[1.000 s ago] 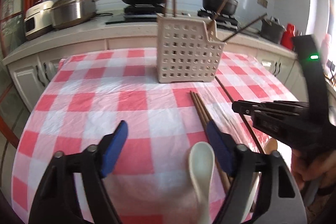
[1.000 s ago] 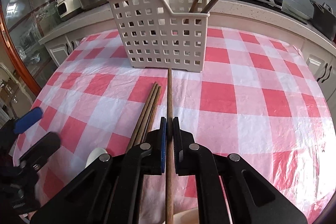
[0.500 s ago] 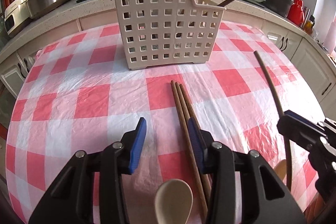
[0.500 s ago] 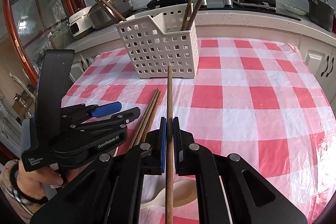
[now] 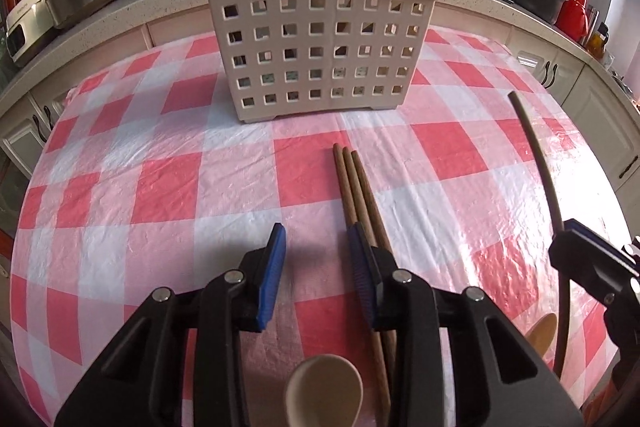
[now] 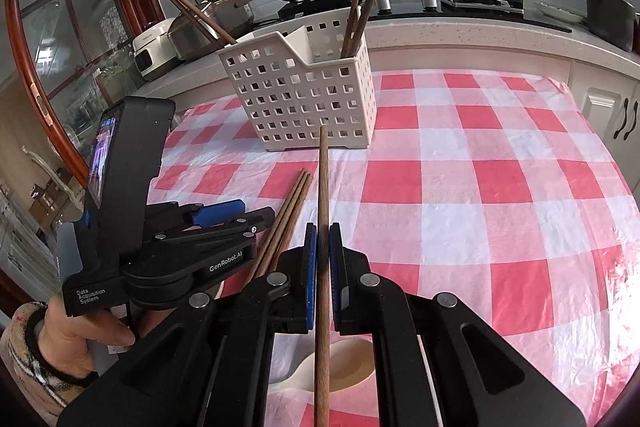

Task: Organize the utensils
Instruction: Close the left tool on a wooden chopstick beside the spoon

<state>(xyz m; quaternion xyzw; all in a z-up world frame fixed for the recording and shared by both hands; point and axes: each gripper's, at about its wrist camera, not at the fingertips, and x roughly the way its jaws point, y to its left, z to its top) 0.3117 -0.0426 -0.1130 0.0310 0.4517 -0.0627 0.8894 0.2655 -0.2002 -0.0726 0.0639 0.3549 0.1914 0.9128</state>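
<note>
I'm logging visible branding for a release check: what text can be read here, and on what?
"GenRobot.AI": side of the left gripper, right wrist view.
"Data Acquisition System": lower corner of that gripper's body.
Its lit screen: too blurred to read.
White cooker's logo: too small to read.

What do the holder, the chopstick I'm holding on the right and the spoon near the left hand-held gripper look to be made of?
Holder: cream moulded plastic, going by the even square holes and smooth matte walls. Chopstick in the right hand-held gripper: brown, faintly streaked like wood grain, probably wood or bamboo. Spoon: pale, smooth, slightly glossy bowl; ceramic or plastic, can't tell which.
</note>
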